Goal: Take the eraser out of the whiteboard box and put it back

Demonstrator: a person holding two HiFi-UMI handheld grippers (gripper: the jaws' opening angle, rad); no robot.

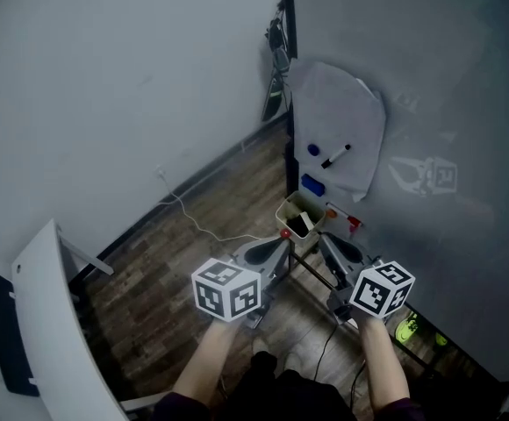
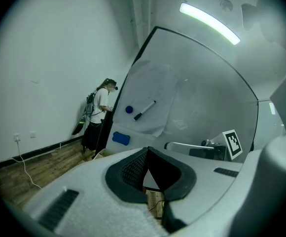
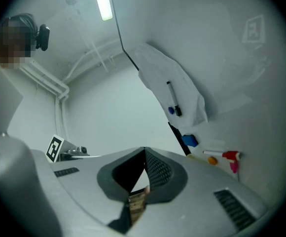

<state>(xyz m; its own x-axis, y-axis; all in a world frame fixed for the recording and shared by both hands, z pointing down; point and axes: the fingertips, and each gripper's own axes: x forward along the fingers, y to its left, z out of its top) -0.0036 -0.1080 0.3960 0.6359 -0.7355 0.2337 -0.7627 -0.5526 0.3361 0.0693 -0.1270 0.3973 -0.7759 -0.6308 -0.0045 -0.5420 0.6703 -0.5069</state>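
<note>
A beige whiteboard box hangs at the lower edge of the grey whiteboard, with a dark object lying in it. Just above it a blue block sticks to the board; it shows also in the left gripper view and the right gripper view. Both grippers are held side by side just short of the box. My left gripper is shut and empty. My right gripper is shut too, with nothing in it.
A sheet of paper hangs on the board under a blue magnet and a black marker. A red marker lies on the board's ledge. A person stands by the board's far edge. A white cable crosses the wood floor.
</note>
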